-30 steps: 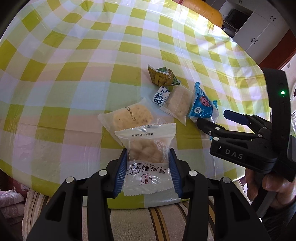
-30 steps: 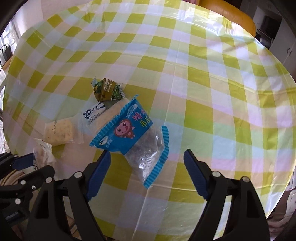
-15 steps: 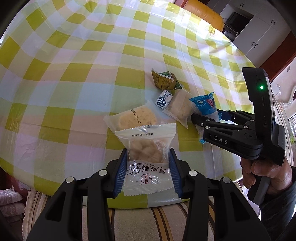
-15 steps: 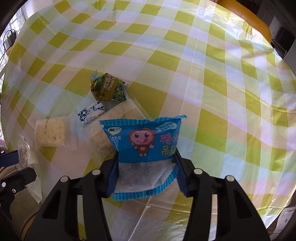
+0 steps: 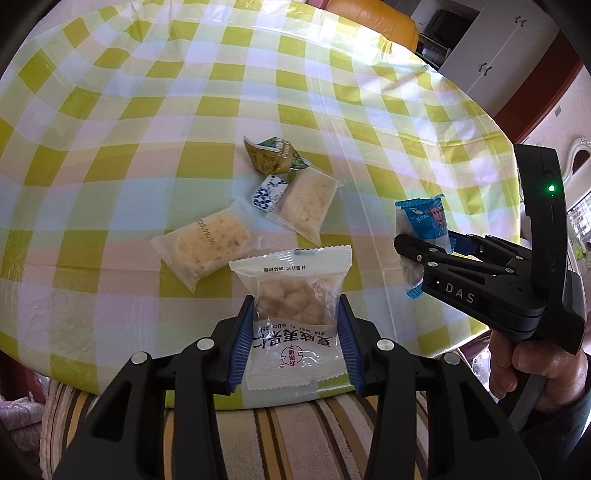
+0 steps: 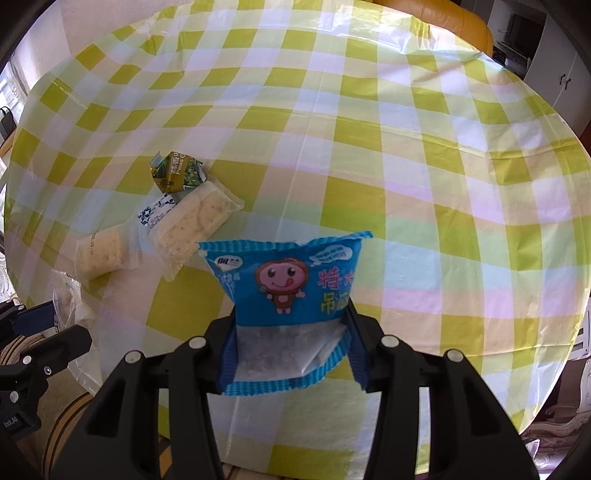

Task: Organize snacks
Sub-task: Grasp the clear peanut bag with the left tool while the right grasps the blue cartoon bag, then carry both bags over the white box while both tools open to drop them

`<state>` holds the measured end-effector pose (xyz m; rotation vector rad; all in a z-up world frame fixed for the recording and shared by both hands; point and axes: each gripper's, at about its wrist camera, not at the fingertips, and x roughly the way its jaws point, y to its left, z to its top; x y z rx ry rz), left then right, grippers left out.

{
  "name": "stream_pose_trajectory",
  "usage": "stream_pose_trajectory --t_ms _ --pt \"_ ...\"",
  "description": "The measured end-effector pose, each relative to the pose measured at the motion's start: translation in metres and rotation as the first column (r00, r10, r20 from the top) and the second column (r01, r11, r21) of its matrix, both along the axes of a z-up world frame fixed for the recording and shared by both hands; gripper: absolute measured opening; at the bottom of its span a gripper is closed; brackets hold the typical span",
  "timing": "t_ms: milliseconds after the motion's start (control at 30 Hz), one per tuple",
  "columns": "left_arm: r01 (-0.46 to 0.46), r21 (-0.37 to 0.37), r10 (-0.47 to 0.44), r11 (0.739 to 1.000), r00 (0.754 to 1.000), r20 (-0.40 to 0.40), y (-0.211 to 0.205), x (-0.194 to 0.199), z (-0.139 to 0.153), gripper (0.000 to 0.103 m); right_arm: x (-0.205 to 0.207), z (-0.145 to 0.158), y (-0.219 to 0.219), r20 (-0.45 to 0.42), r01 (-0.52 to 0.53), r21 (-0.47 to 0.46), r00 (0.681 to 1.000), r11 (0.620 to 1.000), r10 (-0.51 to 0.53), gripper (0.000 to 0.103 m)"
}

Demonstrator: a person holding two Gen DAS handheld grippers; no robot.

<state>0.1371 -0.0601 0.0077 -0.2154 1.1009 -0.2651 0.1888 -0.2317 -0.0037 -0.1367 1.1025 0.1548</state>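
My left gripper (image 5: 295, 332) is shut on a clear-and-white snack packet (image 5: 293, 314) and holds it above the table's near edge. My right gripper (image 6: 291, 339) is shut on a blue cartoon snack packet (image 6: 288, 288), lifted off the table; it also shows in the left wrist view (image 5: 424, 225). On the checked tablecloth (image 5: 147, 110) lie two clear cracker packets (image 5: 207, 243) (image 5: 306, 199), a small blue-white packet (image 5: 269, 192) and a green-gold packet (image 5: 271, 155). These show in the right wrist view too: crackers (image 6: 192, 218) (image 6: 99, 251), green-gold packet (image 6: 177, 171).
An orange chair back (image 5: 373, 18) stands beyond the far edge of the table. White cabinets (image 5: 495, 48) are at the back right. A striped cushion (image 5: 295, 435) lies below the near table edge.
My right gripper closed on the blue packet and lifted it off the table, up and to the right of the pile. My left gripper kept hold of its packet.
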Motion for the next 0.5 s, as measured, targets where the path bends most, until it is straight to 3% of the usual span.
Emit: stream_pose_trajectory --t_ms 300,500 --pt "0.105 0.004 -0.105 0.994 0.994 0.016 -0.048 -0.006 0.011 0.042 -0.033 0.011 -0.05 0.016 0.094 0.036 0.995 0.995 -0.095 0.048" --pt "0.209 0.012 -0.209 0.978 0.977 0.034 -0.091 -0.013 0.018 0.042 -0.062 0.016 -0.096 0.024 0.183 0.051 0.983 0.982 -0.184 0.048"
